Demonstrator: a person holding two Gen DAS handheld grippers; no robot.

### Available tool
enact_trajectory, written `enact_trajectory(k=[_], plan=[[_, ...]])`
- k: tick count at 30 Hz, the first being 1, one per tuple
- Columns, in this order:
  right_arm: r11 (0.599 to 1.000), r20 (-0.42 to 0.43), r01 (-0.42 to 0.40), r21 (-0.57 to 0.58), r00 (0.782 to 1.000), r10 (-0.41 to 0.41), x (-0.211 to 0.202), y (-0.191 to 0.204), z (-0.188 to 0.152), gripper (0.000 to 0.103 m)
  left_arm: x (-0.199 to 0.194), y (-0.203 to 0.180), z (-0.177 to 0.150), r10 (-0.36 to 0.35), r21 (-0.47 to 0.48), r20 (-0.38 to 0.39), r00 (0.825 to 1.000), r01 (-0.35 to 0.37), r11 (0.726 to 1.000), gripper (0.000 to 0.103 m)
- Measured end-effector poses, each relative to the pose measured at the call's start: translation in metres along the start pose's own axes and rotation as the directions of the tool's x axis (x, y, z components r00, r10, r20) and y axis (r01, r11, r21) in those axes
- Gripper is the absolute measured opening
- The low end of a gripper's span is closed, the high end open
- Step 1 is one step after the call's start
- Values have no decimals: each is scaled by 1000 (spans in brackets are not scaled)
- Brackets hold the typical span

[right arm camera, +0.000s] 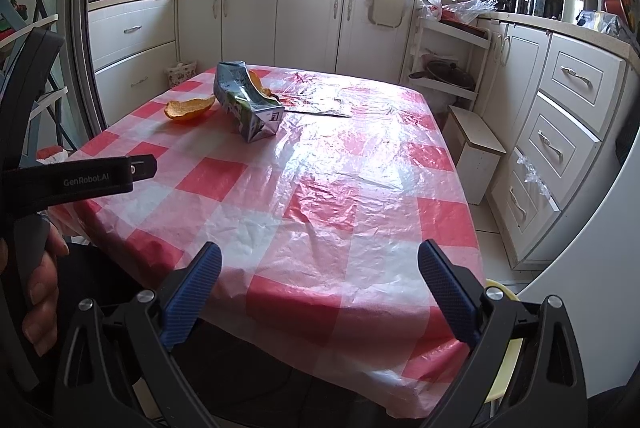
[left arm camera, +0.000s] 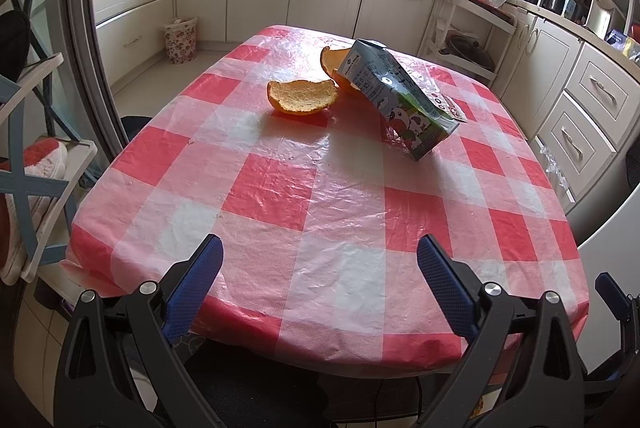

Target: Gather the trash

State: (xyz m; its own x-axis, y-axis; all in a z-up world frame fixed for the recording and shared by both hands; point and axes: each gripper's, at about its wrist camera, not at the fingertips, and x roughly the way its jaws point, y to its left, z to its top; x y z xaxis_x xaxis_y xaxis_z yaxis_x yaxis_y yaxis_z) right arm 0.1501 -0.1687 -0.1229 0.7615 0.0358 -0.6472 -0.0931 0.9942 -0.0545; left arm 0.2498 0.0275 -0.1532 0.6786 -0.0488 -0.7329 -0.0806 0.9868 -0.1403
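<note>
On the checked tablecloth (left arm camera: 320, 212), crushed milk carton (left arm camera: 400, 96) tilted, base nearest the camera.

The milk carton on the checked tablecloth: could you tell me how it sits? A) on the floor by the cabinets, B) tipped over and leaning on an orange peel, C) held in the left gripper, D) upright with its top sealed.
B: the milk carton lies tilted, its upper end propped on the rear orange peel, and both grippers are open and far from it.
</note>
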Motion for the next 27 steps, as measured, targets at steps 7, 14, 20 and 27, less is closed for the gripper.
enact_trajectory(k=[7, 14, 20, 27], plan=[[1000, -2, 0, -2, 1000, 0, 0, 0, -1, 94, 1, 0, 0, 1, 0, -1, 1000, -1, 1000, 94], [1000, -5, -1, -2, 1000, 1, 1, 0, -1, 94, 1, 1, 0, 1, 1, -2, 1000, -1, 1000, 94], [1000, -6, -3, -6, 1000, 2, 1, 1, -2, 94, 1, 1, 1, 0, 0, -2, 1000, 0, 1000, 94], [1000, -7, -2, -6, 1000, 2, 1, 1, -2, 94, 1, 1, 1, 0, 1, -2, 1000, 0, 1000, 94]])
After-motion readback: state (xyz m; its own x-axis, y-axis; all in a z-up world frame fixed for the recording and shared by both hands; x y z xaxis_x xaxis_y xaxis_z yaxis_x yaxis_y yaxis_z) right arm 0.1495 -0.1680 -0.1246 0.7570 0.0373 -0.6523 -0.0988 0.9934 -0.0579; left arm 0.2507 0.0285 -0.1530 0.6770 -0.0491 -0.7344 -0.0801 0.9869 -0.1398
